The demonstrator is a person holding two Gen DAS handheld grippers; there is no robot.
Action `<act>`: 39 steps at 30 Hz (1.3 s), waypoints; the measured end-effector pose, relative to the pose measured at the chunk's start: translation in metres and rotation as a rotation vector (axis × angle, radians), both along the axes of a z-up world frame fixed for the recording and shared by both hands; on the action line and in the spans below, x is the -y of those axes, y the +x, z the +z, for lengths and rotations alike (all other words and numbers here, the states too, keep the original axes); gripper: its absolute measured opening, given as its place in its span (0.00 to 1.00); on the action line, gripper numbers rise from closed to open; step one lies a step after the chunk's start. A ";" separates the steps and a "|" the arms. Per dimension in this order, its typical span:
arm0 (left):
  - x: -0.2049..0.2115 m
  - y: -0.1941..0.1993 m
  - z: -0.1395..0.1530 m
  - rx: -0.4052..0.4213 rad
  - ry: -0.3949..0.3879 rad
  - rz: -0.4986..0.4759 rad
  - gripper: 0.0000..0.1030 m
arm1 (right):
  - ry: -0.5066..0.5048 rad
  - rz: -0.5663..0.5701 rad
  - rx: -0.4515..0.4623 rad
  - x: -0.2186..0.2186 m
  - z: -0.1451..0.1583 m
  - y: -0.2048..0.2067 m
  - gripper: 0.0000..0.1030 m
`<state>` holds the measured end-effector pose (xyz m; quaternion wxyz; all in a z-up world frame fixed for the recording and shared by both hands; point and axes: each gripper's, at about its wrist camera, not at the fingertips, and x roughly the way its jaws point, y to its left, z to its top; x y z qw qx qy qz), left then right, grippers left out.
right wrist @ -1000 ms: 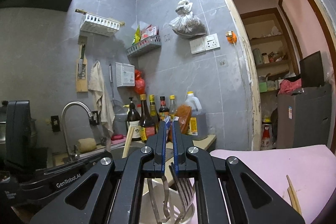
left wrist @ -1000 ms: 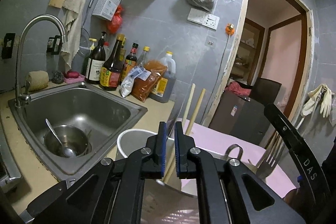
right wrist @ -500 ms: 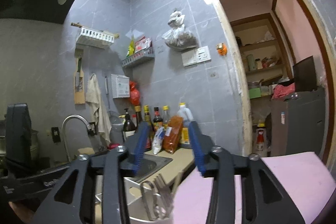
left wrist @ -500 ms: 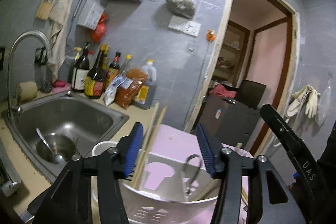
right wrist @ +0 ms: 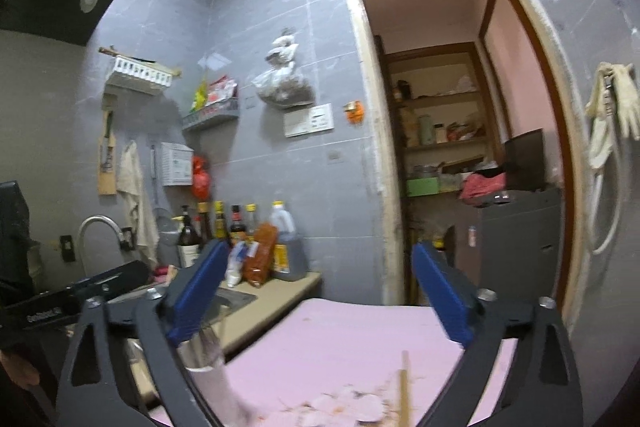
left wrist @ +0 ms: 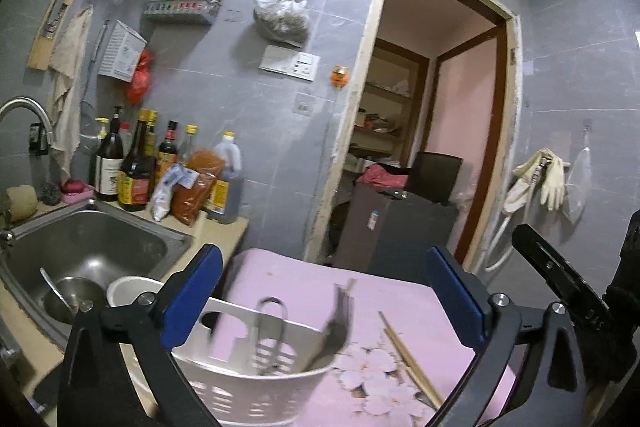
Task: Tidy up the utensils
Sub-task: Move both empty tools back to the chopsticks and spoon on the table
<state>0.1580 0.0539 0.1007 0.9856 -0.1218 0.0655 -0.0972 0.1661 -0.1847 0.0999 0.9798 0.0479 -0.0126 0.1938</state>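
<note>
Two wooden chopsticks (left wrist: 408,361) lie flat on the pink floral mat (left wrist: 400,303), running diagonally beside the white utensil basket (left wrist: 256,387), where a fork (left wrist: 334,327) leans upright. Both grippers point level, left gripper (left wrist: 320,303) and right gripper (right wrist: 316,295) opening wide, nothing between their blue pads.

White slotted plastic basket (left wrist: 256,393); shiny steel sink (left wrist: 100,247); wooden chopsticks (left wrist: 408,359); matt pink mat (left wrist: 400,303)

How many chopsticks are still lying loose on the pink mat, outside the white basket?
2: a pair of chopsticks lies side by side on the pink mat, just right of the white basket. More may be hidden behind the gripper frames.
</note>
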 end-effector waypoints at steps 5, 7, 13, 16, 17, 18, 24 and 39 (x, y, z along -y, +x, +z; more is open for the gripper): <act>0.025 -0.004 -0.002 0.004 0.035 -0.049 0.98 | -0.007 -0.058 0.022 0.032 0.000 -0.015 1.00; 0.036 -0.005 -0.004 -0.002 0.046 -0.067 0.98 | -0.009 -0.072 0.024 0.043 -0.001 -0.019 1.00; 0.066 -0.002 -0.021 -0.069 0.032 -0.141 0.98 | -0.039 -0.106 -0.012 0.071 -0.010 -0.023 1.00; 0.081 -0.001 -0.033 -0.111 0.034 -0.174 0.98 | -0.059 -0.123 -0.051 0.083 -0.020 -0.022 1.00; 0.084 -0.002 -0.035 -0.120 0.037 -0.180 0.98 | -0.065 -0.128 -0.059 0.086 -0.022 -0.022 1.00; 0.091 0.001 -0.040 -0.142 0.047 -0.191 0.98 | -0.073 -0.135 -0.070 0.089 -0.026 -0.022 1.00; 0.113 0.017 -0.064 -0.293 0.093 -0.280 0.98 | -0.121 -0.136 -0.150 0.102 -0.045 -0.015 1.00; 0.137 0.058 -0.110 -0.626 0.152 -0.409 0.62 | -0.175 -0.028 -0.424 0.112 -0.089 0.028 0.71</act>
